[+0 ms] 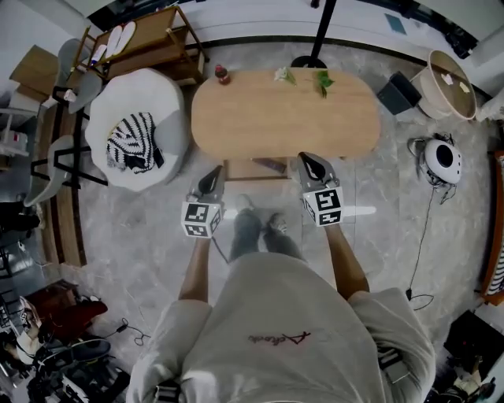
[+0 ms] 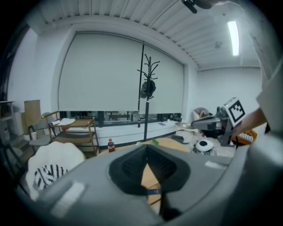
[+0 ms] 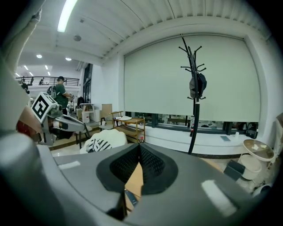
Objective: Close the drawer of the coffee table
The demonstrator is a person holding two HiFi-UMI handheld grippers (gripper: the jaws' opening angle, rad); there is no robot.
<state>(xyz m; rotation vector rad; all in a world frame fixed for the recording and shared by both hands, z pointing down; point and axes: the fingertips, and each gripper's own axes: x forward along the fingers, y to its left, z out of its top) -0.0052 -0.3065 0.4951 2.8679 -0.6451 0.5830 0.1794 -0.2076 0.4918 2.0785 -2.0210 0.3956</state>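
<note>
I'm looking at a living-room corner set up inside a bigger work hall, more test studio than real home. The homely part is an oval coffee table (image 1: 283,118), a white armchair (image 1: 150,94), a wooden shelf (image 1: 150,39) and a coat stand (image 3: 194,88) before a wide blind (image 2: 106,70). The rest says workplace: loose cables (image 1: 422,300) on the stone floor (image 1: 142,236), a strip light (image 2: 233,37) in a ribbed ceiling (image 2: 110,13), and a railed gallery (image 3: 40,79) beyond, where a person (image 3: 61,90) stands.

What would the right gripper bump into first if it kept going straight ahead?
Likely the near edge of the coffee table, beside the open drawer; the right gripper points there, depth unclear.
</note>
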